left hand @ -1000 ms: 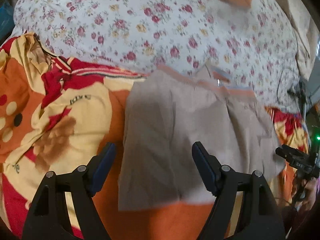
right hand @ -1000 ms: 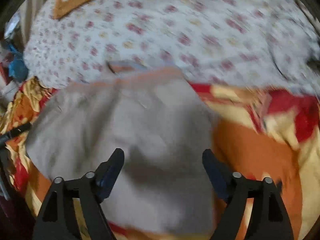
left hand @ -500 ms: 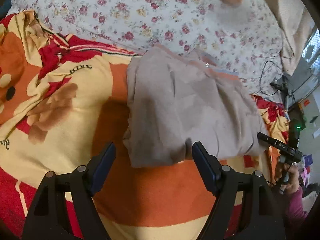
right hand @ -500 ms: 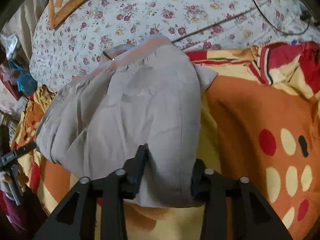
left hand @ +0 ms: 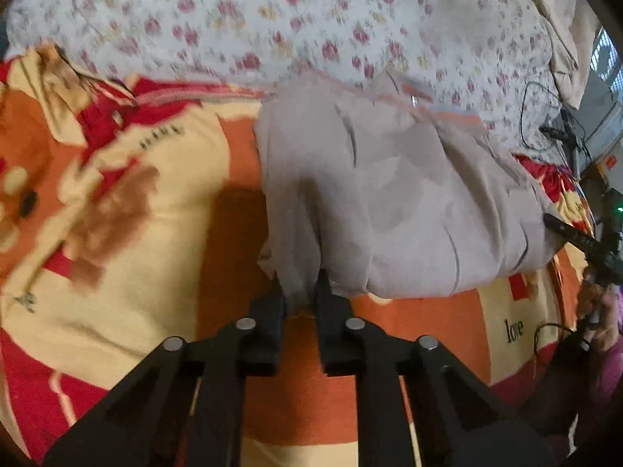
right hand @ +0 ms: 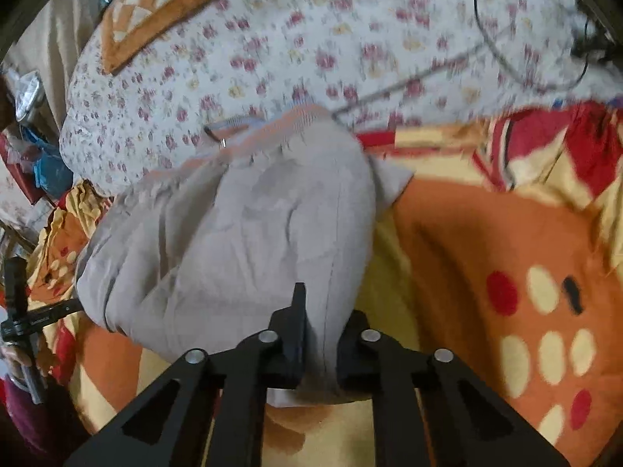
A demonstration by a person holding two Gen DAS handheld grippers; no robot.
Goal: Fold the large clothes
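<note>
The grey garment [left hand: 389, 202] lies folded on an orange, red and cream blanket [left hand: 163, 257], its orange-trimmed waistband [left hand: 432, 111] against the floral quilt [left hand: 311, 23] behind it. The blanket and quilt cover a bed.

The left gripper [left hand: 299, 295] has its fingers [left hand: 272, 311] drawn nearly together, pinching a bunched near corner of the garment at its left edge. The cloth rises in a narrow pleat from between the fingers into the main fold. Only a thin strip of grey shows between the two black pads.

The right gripper [right hand: 321, 334] is likewise closed on the garment [right hand: 249, 241], at the near edge on its right side. Its fingers [right hand: 294, 334] press a fold of grey fabric between them, and the cloth bulges up and away from the pinch toward the waistband [right hand: 272, 124].

In the left wrist view the right gripper's [left hand: 580, 239] tip shows at the far right, touching the garment's right edge. In the right wrist view the left gripper [right hand: 43, 317] appears at the far left, beside the garment's left edge.

A black cable [right hand: 545, 58] loops over the quilt at the upper right. An orange-bordered cushion [right hand: 163, 4] lies on the quilt at the upper left.
</note>
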